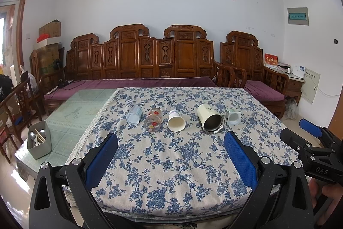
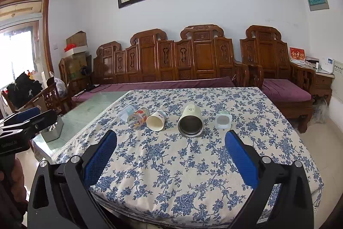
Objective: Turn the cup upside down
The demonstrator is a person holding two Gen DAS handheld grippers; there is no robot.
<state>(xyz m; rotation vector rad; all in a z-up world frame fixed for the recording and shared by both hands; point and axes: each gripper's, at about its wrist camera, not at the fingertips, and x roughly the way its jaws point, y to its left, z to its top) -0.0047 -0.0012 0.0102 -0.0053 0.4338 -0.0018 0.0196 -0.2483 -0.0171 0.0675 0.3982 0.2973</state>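
Several cups lie on their sides in a row on the flowered tablecloth, mouths toward me: a pale blue plastic cup [image 1: 134, 114] [image 2: 127, 112], a flowered glass [image 1: 153, 120] [image 2: 139, 118], a white paper cup [image 1: 175, 121] [image 2: 156, 120], a cream tumbler with a steel inside [image 1: 210, 119] [image 2: 190, 120], and a small square white cup [image 1: 233, 117] [image 2: 223, 121]. My left gripper [image 1: 170, 138] is open and empty, well short of the row. My right gripper [image 2: 171, 138] is open and empty, also short of the row. The right gripper also shows at the right edge of the left wrist view [image 1: 315, 138].
The table [image 1: 171, 175] carries a blue-flowered cloth; its left part is bare glass [image 1: 85, 104] with a grey box of utensils [image 1: 39, 143]. A carved wooden sofa [image 1: 139, 61] with purple cushions stands behind. The left gripper's body shows at the left edge of the right wrist view [image 2: 25, 123].
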